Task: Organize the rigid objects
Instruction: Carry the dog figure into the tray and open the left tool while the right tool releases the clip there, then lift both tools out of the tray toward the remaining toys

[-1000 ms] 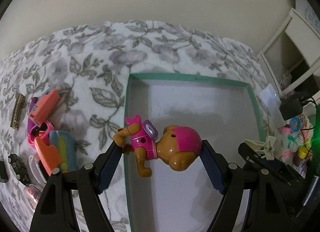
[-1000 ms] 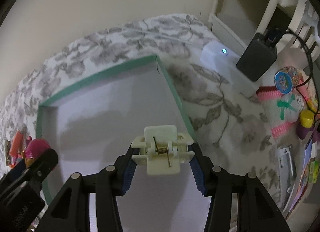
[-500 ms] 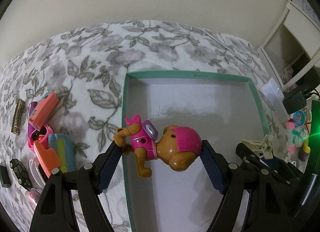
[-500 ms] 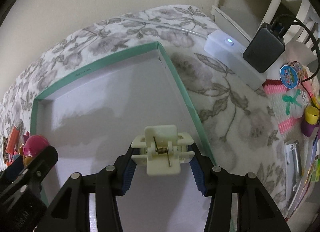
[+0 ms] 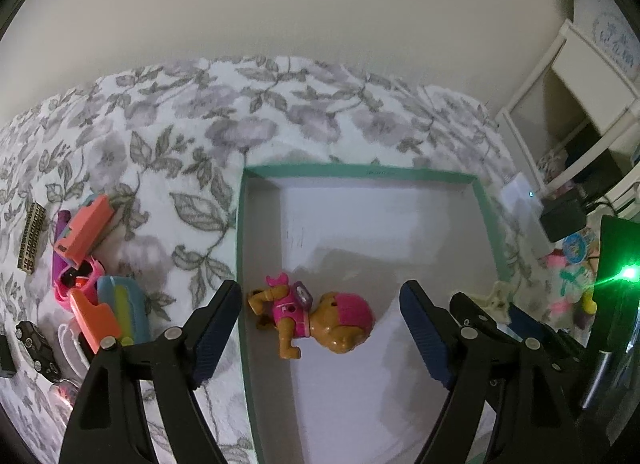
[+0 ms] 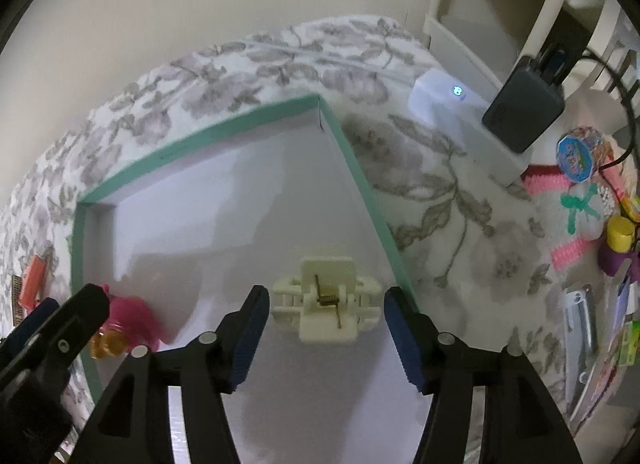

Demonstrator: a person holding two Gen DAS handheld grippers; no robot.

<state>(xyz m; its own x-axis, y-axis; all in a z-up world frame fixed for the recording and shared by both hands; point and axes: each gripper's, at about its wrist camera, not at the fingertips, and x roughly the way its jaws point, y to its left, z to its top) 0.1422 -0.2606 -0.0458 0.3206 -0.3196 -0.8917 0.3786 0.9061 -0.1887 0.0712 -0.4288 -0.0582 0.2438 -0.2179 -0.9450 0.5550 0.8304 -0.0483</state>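
Release step is judged in hand: the toy dog lies in the green-rimmed box between wide left gripper fingers; the cream clip lies untouched between opening right gripper fingers. Withdrawal upward is called for next

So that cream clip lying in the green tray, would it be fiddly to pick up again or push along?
The cream clip looks like hard moulded plastic, so probably stiff and light. It lies flat on the smooth floor of the tray, so a push would likely slide it, not roll it. Its exposed metal spring suggests that squeezing the tabs could spring it open.
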